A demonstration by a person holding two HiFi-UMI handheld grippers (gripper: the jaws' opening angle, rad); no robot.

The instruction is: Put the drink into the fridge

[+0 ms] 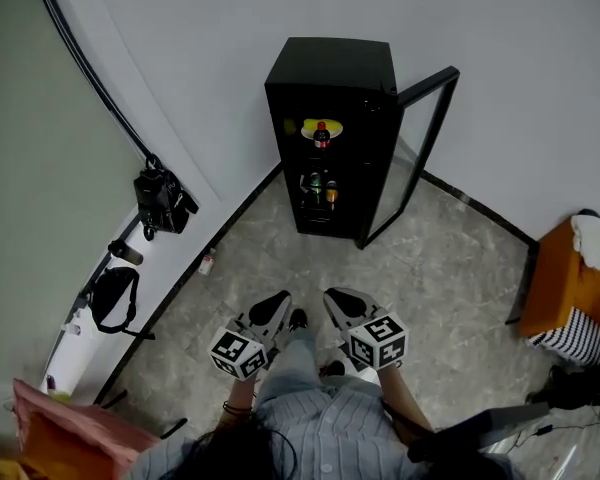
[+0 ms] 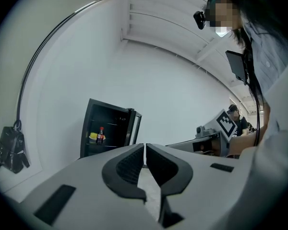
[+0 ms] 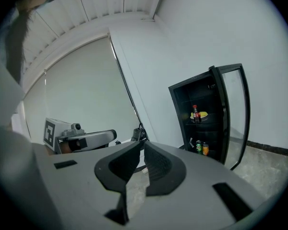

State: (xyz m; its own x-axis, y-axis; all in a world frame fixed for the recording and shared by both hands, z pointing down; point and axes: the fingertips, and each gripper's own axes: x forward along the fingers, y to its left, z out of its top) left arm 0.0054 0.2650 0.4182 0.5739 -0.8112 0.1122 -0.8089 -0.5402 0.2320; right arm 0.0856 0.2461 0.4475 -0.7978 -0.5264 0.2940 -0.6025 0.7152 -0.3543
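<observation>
A black mini fridge stands against the far wall with its glass door swung open to the right. On its upper shelf stands a dark cola bottle with a red cap, also visible in the left gripper view and the right gripper view. Two cans sit on a lower shelf. My left gripper and right gripper hover side by side over the floor, well short of the fridge. Both are shut with nothing between their jaws.
A black bag hangs on the left wall, and another black bag lies lower along it. A small bottle sits on the floor by the skirting. An orange box stands at the right. Something yellow lies behind the cola bottle.
</observation>
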